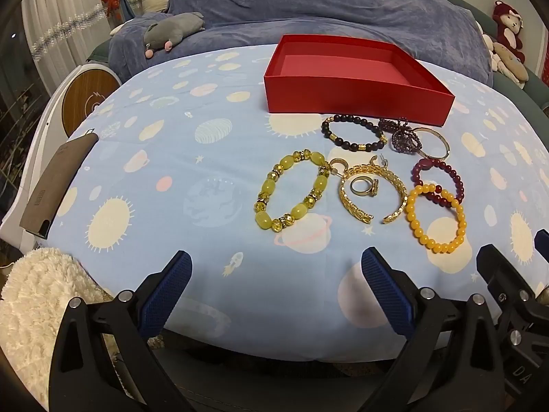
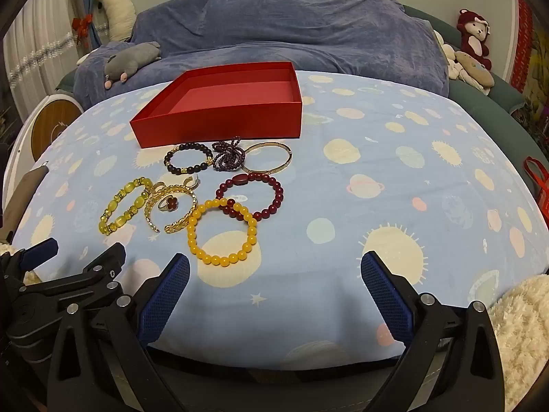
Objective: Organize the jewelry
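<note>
Above sheet's near edge: left claw (image 1: 276, 274), right claw (image 2: 274, 274) level, spread, empty.

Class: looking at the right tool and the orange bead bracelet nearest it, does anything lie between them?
Nothing visible does. Only bare sheet lies between the open right tool and the orange bead bracelet, which overlaps the dark red bracelet at its far side.

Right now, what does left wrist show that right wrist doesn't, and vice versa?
Left wrist only: the brown case at the bed's left edge in full; the ring shows just its band.
Right wrist only: a red bag at far right, and the ring's red stone.
Both: empty red box, the bracelets in front of it, blue sheet, grey plush, and each open tool, left and right.
</note>
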